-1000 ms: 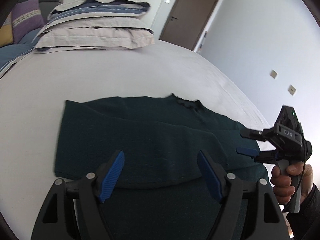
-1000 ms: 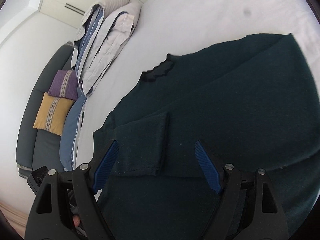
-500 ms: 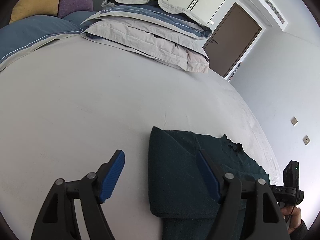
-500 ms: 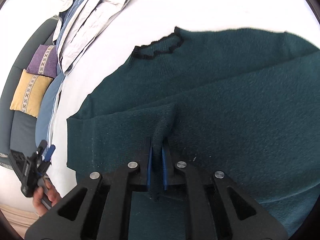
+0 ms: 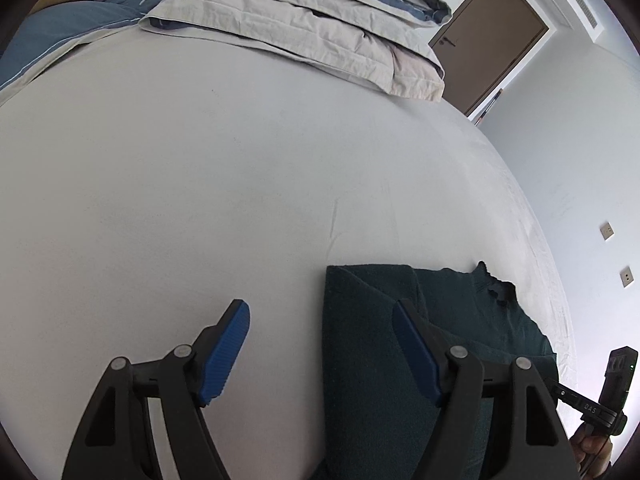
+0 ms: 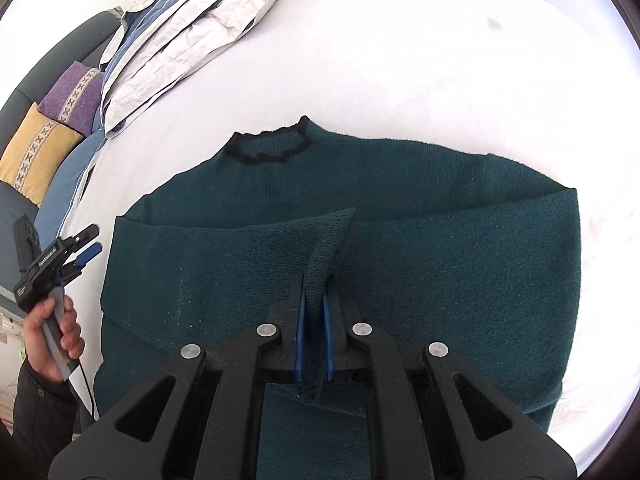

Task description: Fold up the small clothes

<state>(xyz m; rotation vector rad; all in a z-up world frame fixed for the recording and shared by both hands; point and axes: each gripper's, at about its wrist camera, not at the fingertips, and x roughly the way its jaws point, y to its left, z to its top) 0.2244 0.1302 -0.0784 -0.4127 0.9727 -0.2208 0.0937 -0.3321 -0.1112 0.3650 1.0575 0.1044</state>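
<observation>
A dark green knit sweater (image 6: 440,248) with a black-trimmed collar (image 6: 268,152) lies flat on the white bed, both sleeves folded across its body. My right gripper (image 6: 314,320) is shut on the cuff end of the left sleeve (image 6: 328,248), which rises in a pinched ridge. My left gripper (image 5: 320,344) is open and empty, over the sweater's left edge (image 5: 360,340). It also shows in the right wrist view (image 6: 86,248), held off the sweater's left side.
The white bed sheet (image 5: 240,180) stretches far ahead. Stacked folded bedding (image 5: 300,20) lies at the bed's far end, also in the right wrist view (image 6: 188,32). Cushions (image 6: 36,152) sit on a dark sofa at left. A brown door (image 5: 492,40) stands beyond.
My right gripper closed on the sleeve cuff and has lifted it slightly. My left gripper moved left off the sweater, staying open.
</observation>
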